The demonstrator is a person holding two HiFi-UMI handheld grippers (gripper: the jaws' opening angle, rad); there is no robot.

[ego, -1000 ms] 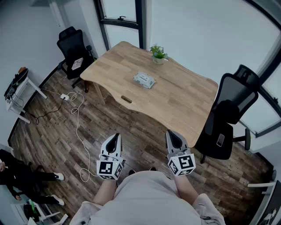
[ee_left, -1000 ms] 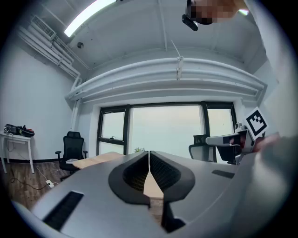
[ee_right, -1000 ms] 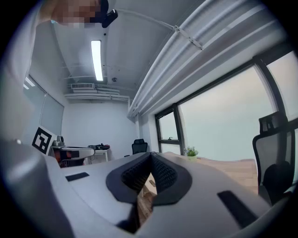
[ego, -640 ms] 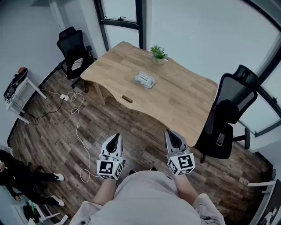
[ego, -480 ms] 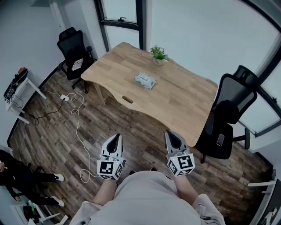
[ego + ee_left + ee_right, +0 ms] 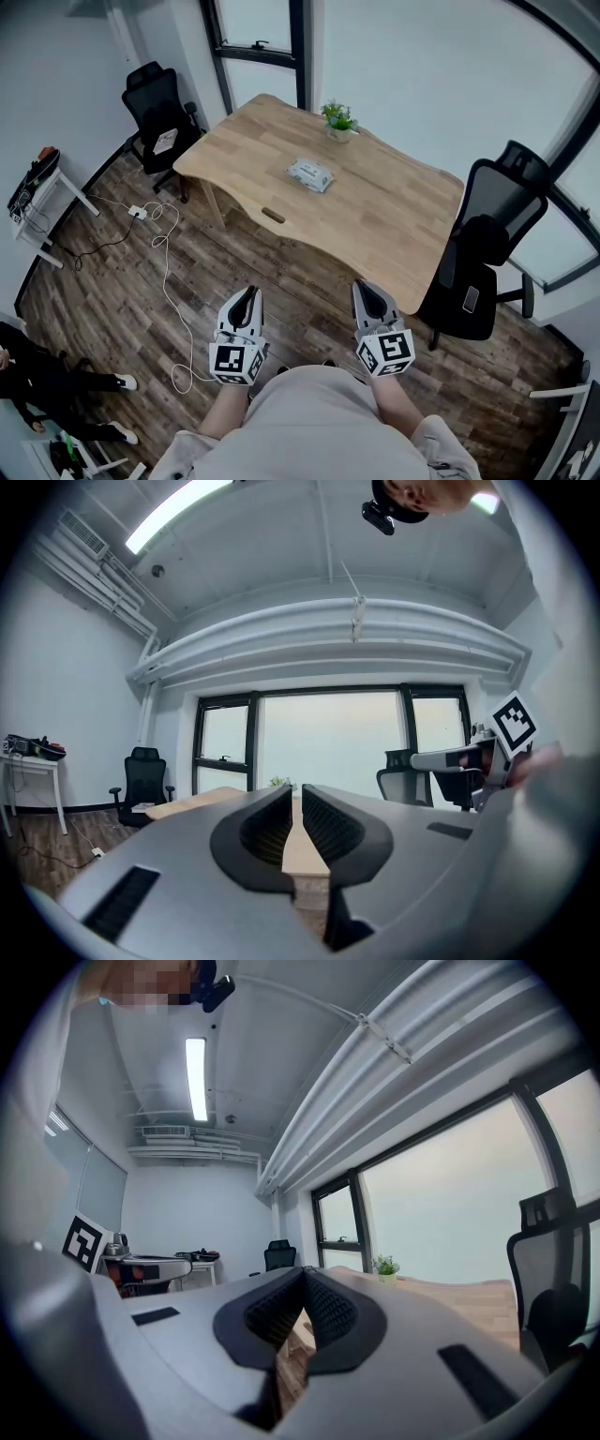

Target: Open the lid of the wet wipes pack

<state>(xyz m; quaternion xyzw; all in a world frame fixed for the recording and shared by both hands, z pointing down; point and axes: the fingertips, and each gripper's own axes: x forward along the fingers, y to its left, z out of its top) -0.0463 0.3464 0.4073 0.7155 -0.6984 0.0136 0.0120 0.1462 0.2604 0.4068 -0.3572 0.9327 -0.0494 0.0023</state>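
Note:
A pale wet wipes pack (image 6: pixel 308 173) lies flat near the middle of the wooden table (image 6: pixel 394 234), lid down. Both grippers hang over the floor, well short of the table's near edge. My left gripper (image 6: pixel 247 294) is shut with nothing between its jaws, and so is my right gripper (image 6: pixel 363 286). In the left gripper view the left gripper (image 6: pixel 296 789) points level at the table and windows. In the right gripper view the right gripper (image 6: pixel 302 1273) points level, with the table edge to its right.
A small potted plant (image 6: pixel 337 117) stands at the table's far edge. A black office chair (image 6: pixel 487 253) is at the table's right, another chair (image 6: pixel 159 112) at the far left. A white cable (image 6: pixel 164 272) trails across the wood floor. A person (image 6: pixel 37 384) sits low at left.

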